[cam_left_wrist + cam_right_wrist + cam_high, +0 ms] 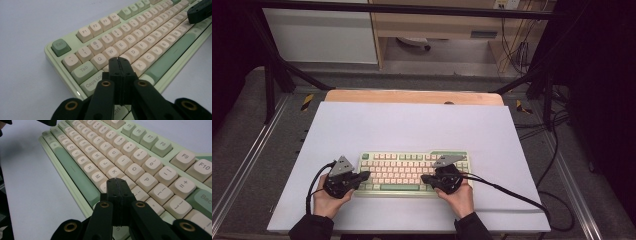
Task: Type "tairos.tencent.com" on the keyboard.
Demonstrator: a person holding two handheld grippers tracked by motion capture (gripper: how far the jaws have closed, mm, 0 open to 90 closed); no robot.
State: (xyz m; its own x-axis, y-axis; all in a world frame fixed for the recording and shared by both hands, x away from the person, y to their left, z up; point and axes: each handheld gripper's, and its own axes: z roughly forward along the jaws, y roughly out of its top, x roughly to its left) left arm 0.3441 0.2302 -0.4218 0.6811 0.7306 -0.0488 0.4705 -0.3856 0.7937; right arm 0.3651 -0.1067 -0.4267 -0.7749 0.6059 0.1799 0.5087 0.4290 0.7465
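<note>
A pale green keyboard [412, 172] with cream keys lies on the white mat near the front of the table. My left gripper [364, 175] is shut, empty, with its tip over the keyboard's left end. In the left gripper view the left gripper's [118, 60] closed tip sits just above the home row, near Caps Lock [93, 82]. My right gripper [424, 178] is shut too, with nothing in it. Its closed tip [116, 181] hovers over the keys below K and P [146, 180], close to the green space bar [75, 173]. I cannot tell if either tip touches a key.
The white mat [412, 125] covers most of the wooden table [412, 96]. Black cables [512, 192] trail from the right gripper across the mat's right side. A metal frame [277, 75] and dark floor surround the table.
</note>
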